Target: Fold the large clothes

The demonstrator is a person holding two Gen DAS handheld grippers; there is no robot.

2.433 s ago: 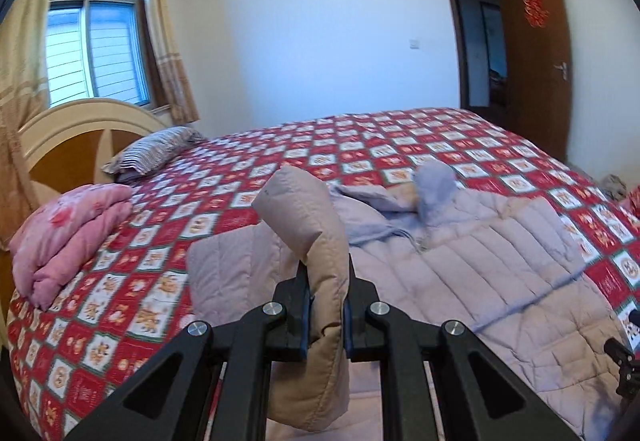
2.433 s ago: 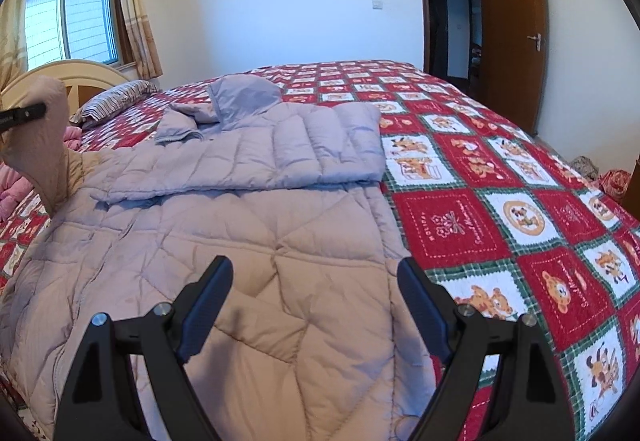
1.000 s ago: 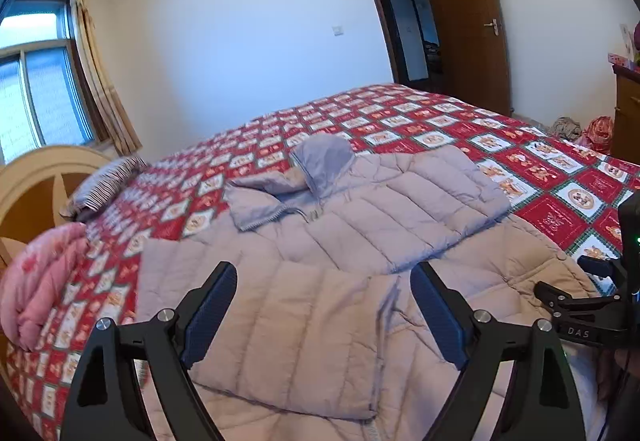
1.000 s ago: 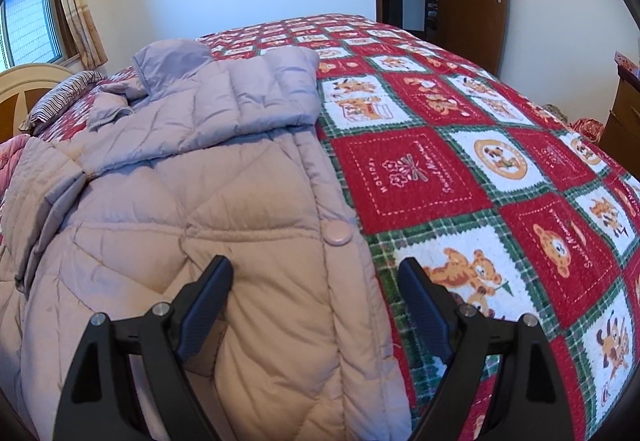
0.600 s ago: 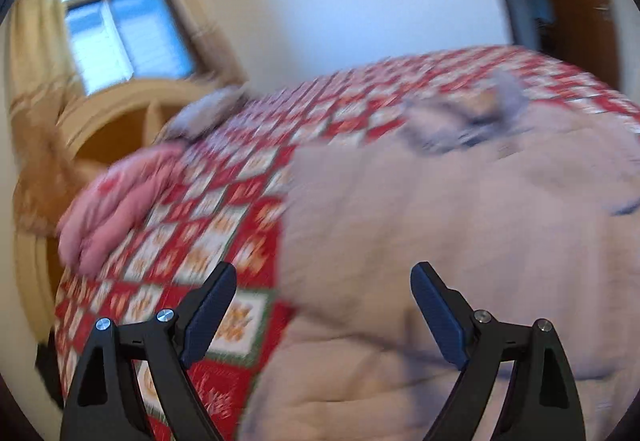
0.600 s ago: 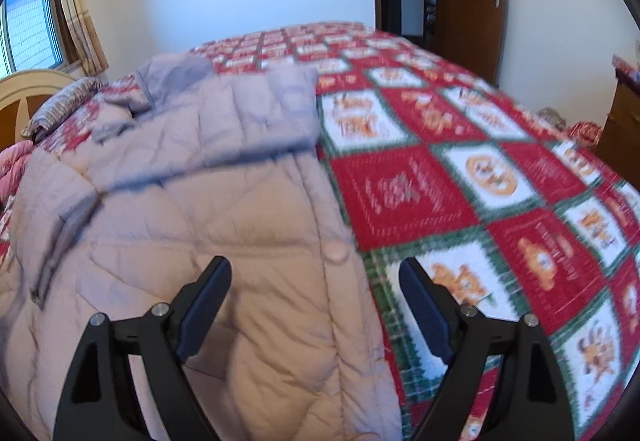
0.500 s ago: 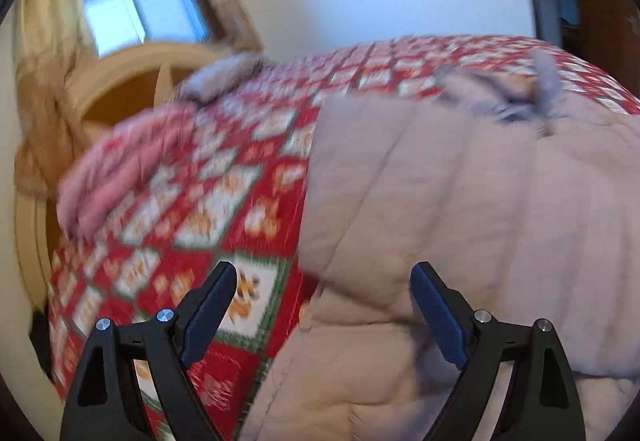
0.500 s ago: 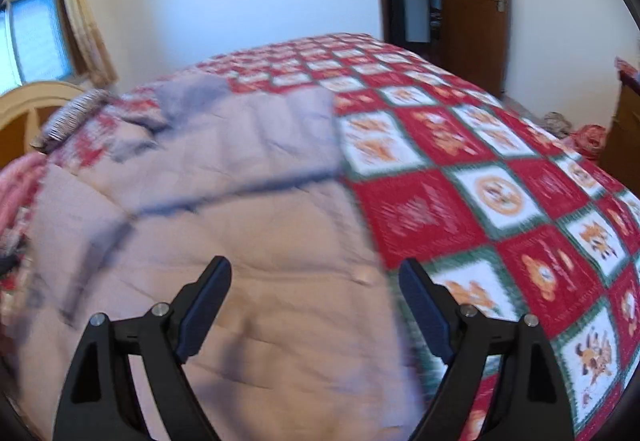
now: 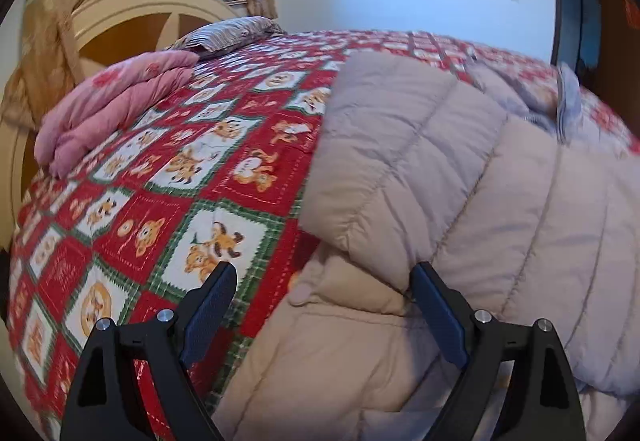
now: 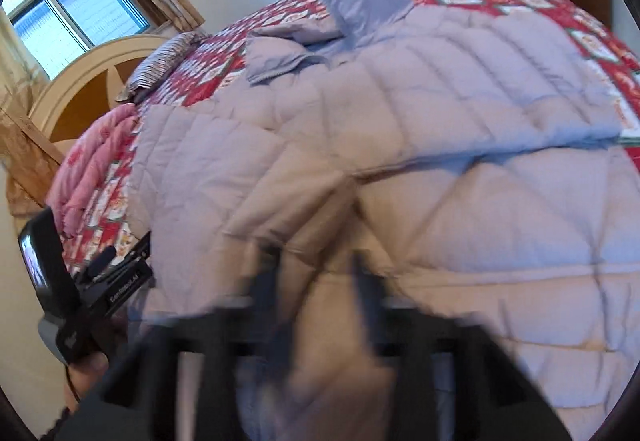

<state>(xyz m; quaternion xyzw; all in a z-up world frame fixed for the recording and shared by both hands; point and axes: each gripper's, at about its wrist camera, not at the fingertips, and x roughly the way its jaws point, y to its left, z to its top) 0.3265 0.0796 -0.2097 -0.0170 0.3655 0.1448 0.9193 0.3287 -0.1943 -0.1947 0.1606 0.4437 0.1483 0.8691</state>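
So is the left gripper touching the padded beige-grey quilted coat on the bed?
Cannot tell. In the left wrist view the left gripper stands open over the quilted coat's edge; one finger overlaps the fabric, but no pressing shows.

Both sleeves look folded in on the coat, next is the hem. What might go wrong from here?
1. The right tool has just been closing on a thin pinch of the padded coat; it may slip on lifting.
2. The left tool is open, straddling the coat's edge and the folded sleeve; closing here may drag the sleeve out of its fold.
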